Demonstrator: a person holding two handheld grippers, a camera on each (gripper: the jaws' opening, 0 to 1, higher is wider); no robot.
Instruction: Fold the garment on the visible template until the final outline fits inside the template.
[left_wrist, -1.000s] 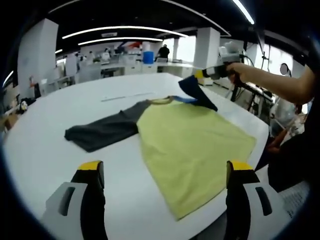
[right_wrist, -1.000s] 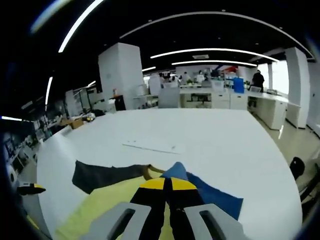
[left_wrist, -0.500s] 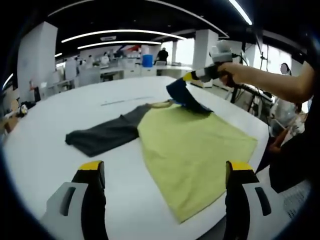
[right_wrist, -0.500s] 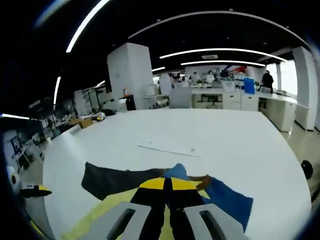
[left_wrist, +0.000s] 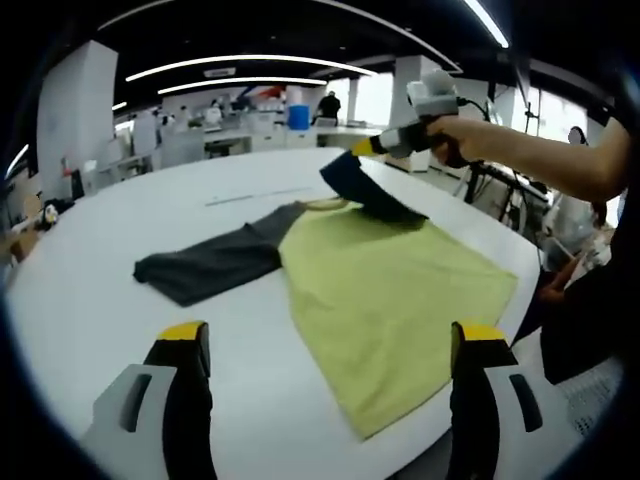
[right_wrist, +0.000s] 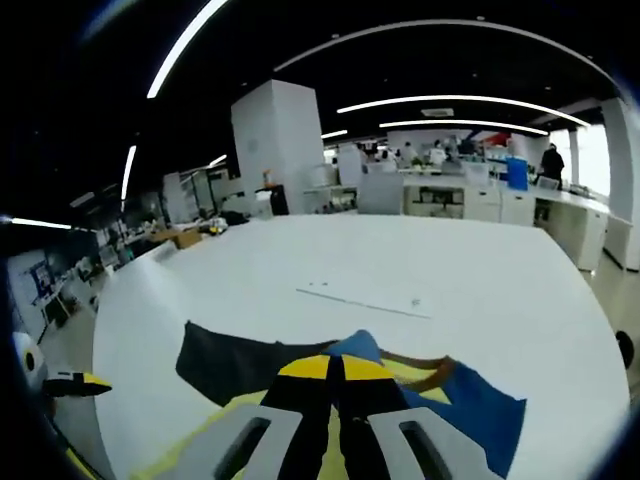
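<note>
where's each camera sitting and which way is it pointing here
Left gripper view: rides the left gripper, jaws apart, low at the table edge, looking across the shirt; a person's arm holds the right gripper.
Right gripper view: rides the right gripper, raised, jaws shut on the blue sleeve, facing across the table toward the office.
Shared: shirt, dark sleeve, table.

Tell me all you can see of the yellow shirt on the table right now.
The yellow-green cloth T-shirt lies spread flat on the round white table. Its dark grey sleeve stretches flat to one side. The blue sleeve is lifted off the table, pinched in the shut right tongs. A brown neckband edges the collar. The left tongs stand open, apart from it.
</note>
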